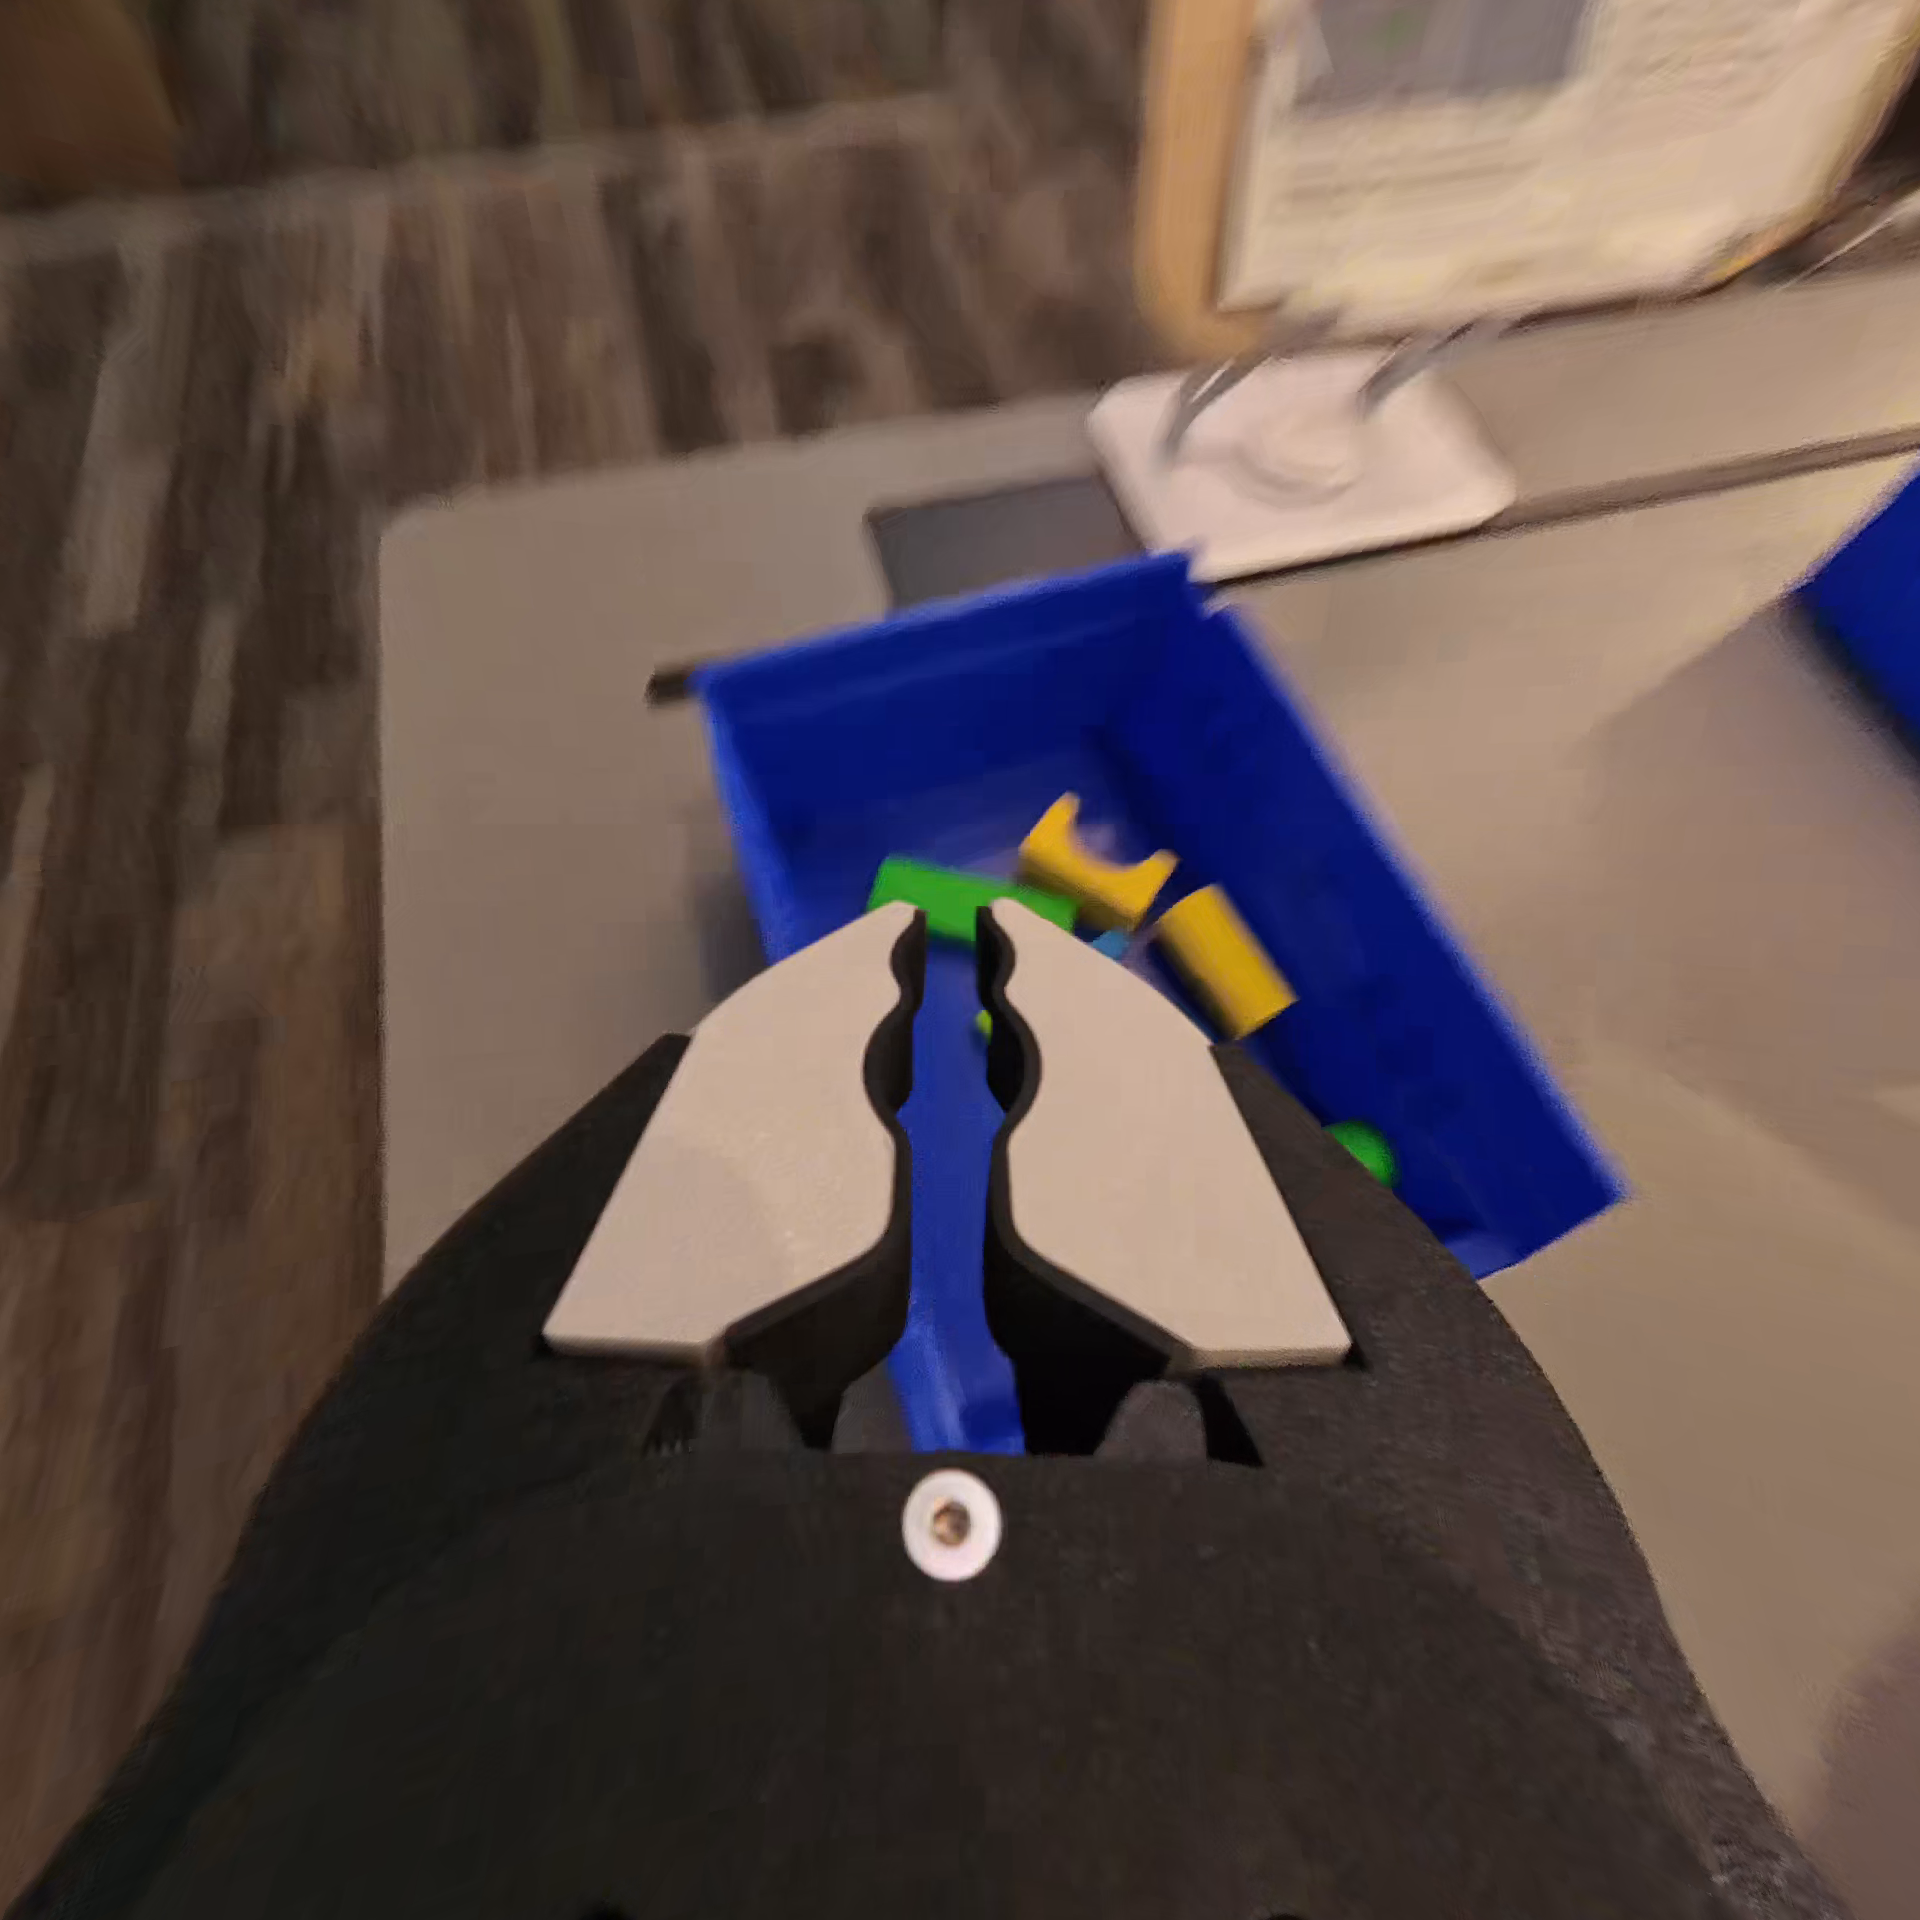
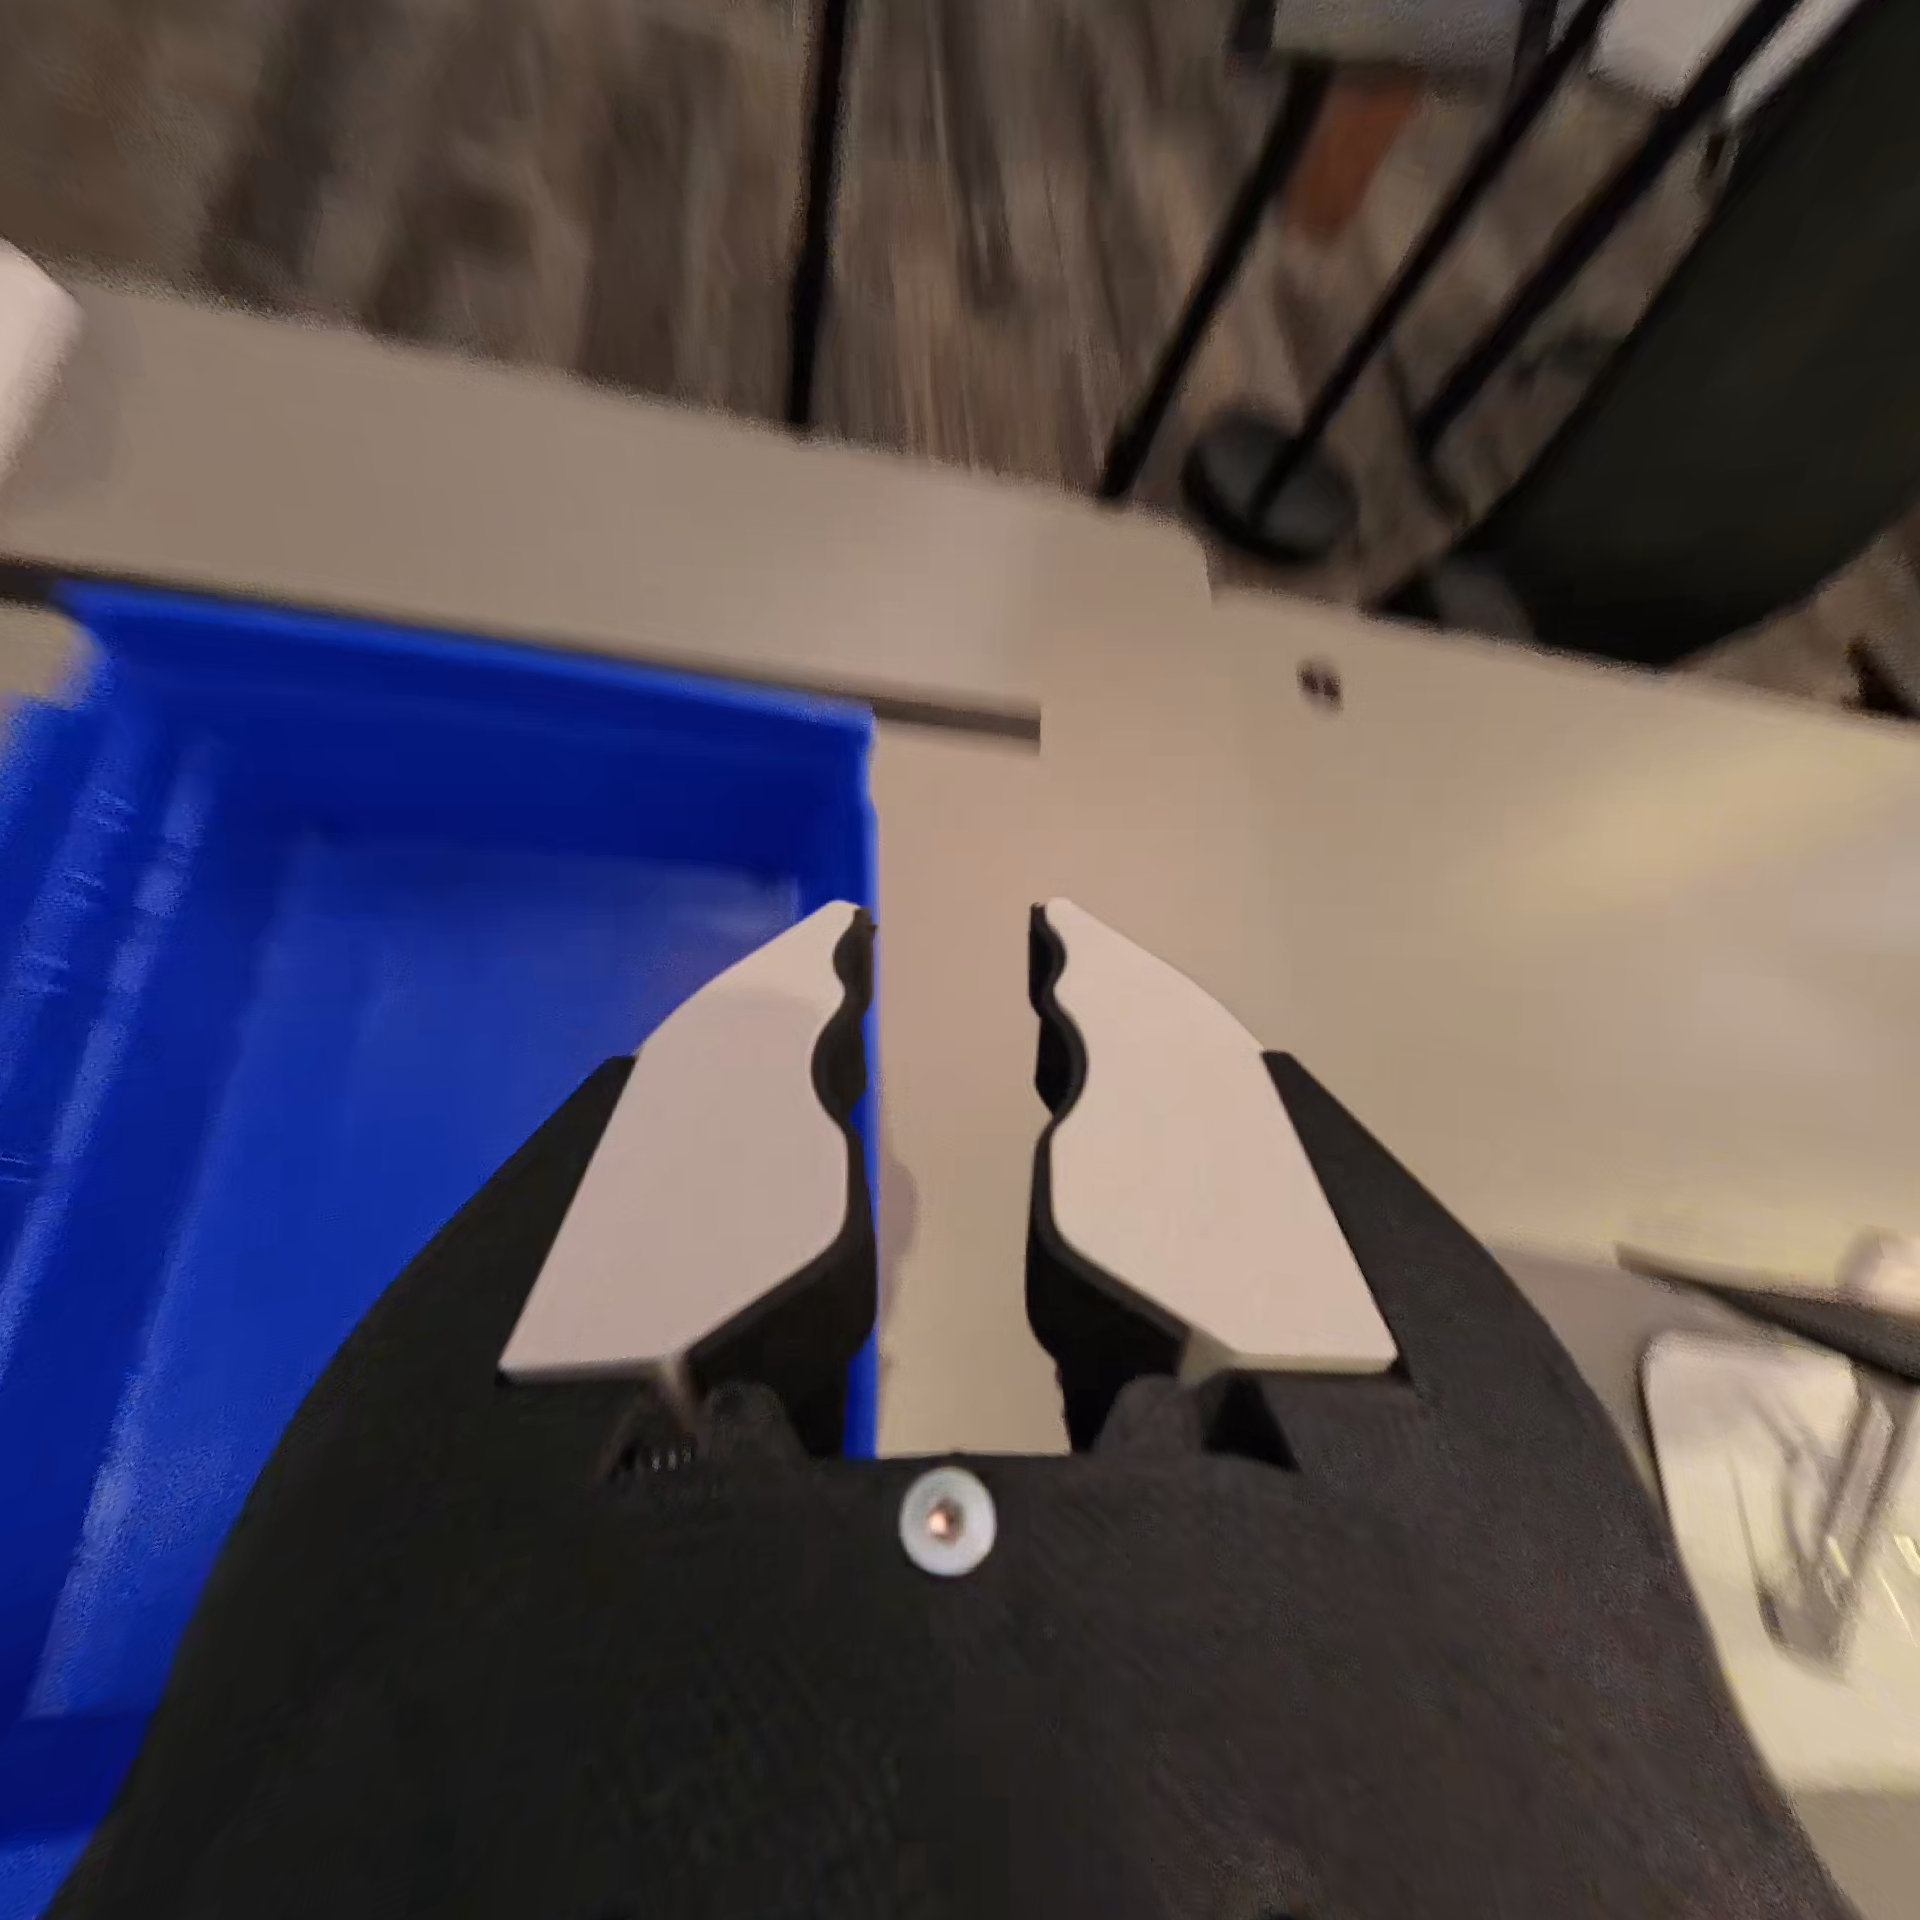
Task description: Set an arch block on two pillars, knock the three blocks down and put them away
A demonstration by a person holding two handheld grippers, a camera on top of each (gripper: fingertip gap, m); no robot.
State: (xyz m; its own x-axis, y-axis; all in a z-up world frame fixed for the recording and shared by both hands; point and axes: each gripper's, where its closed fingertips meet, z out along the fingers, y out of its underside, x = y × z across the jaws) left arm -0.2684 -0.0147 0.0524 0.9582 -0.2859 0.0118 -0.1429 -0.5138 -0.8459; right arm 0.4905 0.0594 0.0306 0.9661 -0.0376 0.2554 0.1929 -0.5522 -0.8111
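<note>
In the left wrist view a blue bin (image 1: 935,634) stands on the grey table. It holds a yellow arch block (image 1: 1091,873), a yellow pillar block (image 1: 1226,971), a green block (image 1: 935,904) and another green piece (image 1: 1366,1148). My left gripper (image 1: 951,920) hovers over the bin's near end, its jaws almost together with only a narrow gap, and holds nothing. In the right wrist view my right gripper (image 2: 951,920) is partly open and empty, above the table just right of a second blue bin (image 2: 468,665). The visible part of that bin is empty.
A white stand base (image 1: 1299,468) with a framed board (image 1: 1507,156) sits behind the left bin. The second bin's corner (image 1: 1870,623) shows at the right edge. The table's far edge (image 2: 623,416) is near, with black chair legs (image 2: 1278,499) beyond. Both views are motion-blurred.
</note>
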